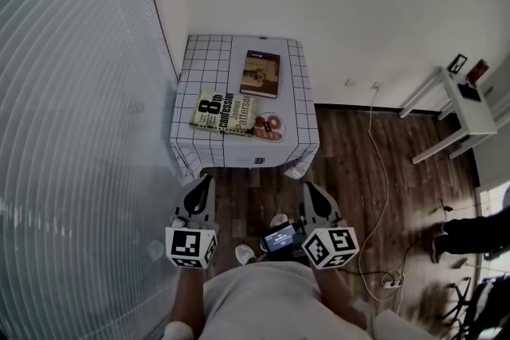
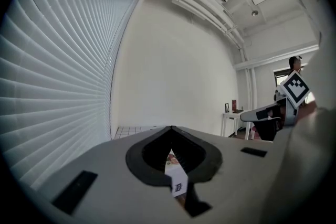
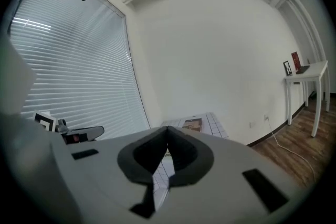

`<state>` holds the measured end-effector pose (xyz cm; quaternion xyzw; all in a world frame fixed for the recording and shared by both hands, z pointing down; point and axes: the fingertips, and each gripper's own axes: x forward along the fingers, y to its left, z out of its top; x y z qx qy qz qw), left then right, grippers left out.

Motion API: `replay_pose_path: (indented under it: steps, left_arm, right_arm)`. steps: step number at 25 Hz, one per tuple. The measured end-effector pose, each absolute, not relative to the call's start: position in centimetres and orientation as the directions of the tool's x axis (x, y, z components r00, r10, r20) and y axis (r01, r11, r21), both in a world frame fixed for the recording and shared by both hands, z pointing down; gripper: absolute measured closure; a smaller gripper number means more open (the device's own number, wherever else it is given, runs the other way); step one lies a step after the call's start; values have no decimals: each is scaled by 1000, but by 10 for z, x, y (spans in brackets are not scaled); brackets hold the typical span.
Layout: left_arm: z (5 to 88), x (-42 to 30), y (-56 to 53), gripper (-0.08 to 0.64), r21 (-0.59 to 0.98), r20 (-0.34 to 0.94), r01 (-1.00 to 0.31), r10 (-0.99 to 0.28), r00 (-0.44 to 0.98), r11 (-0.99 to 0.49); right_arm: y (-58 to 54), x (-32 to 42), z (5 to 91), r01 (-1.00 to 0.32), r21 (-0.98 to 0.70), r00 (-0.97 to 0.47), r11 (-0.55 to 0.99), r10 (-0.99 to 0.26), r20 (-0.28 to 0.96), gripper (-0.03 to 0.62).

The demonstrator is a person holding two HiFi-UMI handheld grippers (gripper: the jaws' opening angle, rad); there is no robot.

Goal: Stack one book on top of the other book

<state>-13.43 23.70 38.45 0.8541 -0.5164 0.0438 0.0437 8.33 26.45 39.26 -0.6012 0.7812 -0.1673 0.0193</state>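
The green book point(image 1: 225, 112) lies flat at the near left of the checked table point(image 1: 239, 154). The brown book point(image 1: 260, 74) lies just beyond it, toward the far edge, so the two are not stacked. The left gripper point(image 1: 205, 185) and right gripper point(image 1: 309, 191) hang short of the table, both with jaws pressed together and holding nothing.

A small worktop under a white grid-checked cloth point(image 1: 299, 103) carries two books lying apart: a brown-covered book point(image 1: 260, 74) farther back and a thick green-and-white paperback point(image 1: 225, 112) near the front edge. The left gripper point(image 1: 207, 181) and right gripper point(image 1: 308, 189) hover short of it over the dark wooden floor point(image 1: 351, 171), jaws together.
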Motion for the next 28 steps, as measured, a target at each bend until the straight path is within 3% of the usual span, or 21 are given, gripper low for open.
replay_pose_path:
  steps: [28]
  left_arm:
    - [401, -134, 127, 552, 14, 175, -910, -895, 409, -413]
  right_arm:
    - [144, 85, 426, -928, -293, -311, 230, -912, 269, 584]
